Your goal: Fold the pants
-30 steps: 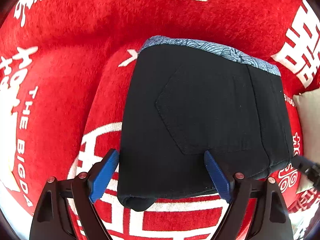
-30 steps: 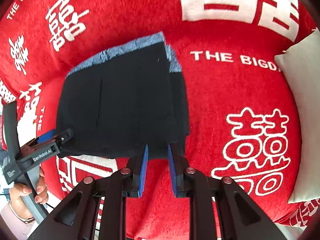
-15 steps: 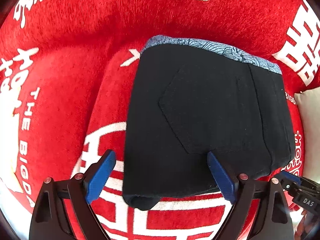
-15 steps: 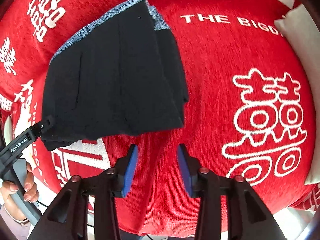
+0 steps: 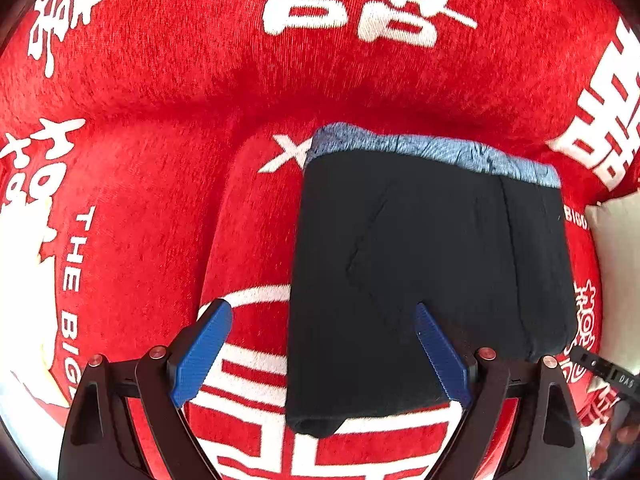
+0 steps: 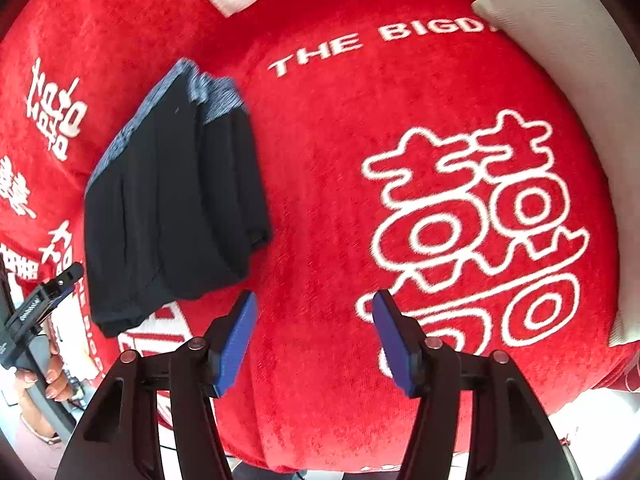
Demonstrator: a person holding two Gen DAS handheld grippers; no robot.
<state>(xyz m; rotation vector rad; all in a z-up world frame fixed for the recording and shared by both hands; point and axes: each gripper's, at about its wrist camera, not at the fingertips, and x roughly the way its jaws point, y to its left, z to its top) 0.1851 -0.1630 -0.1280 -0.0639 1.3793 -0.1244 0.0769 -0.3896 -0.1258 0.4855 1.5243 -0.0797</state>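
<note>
"the bigd" on red blanket (image 6: 320, 128)

We see black pants (image 5: 432, 272) with a blue-grey, wave-patterned waistband (image 5: 432, 150), lying on a red cover (image 5: 160, 92) printed with white characters and white lettering. Beside it sits an off-white cushion (image 6: 560, 40). Both tools carry blue pads (image 6: 236, 336) on black frames.

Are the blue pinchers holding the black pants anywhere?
No, nothing is held. The folded black pants lie loose on the red blanket. The left gripper stands open over them; the right gripper has just been opening, empty, beside them.
</note>
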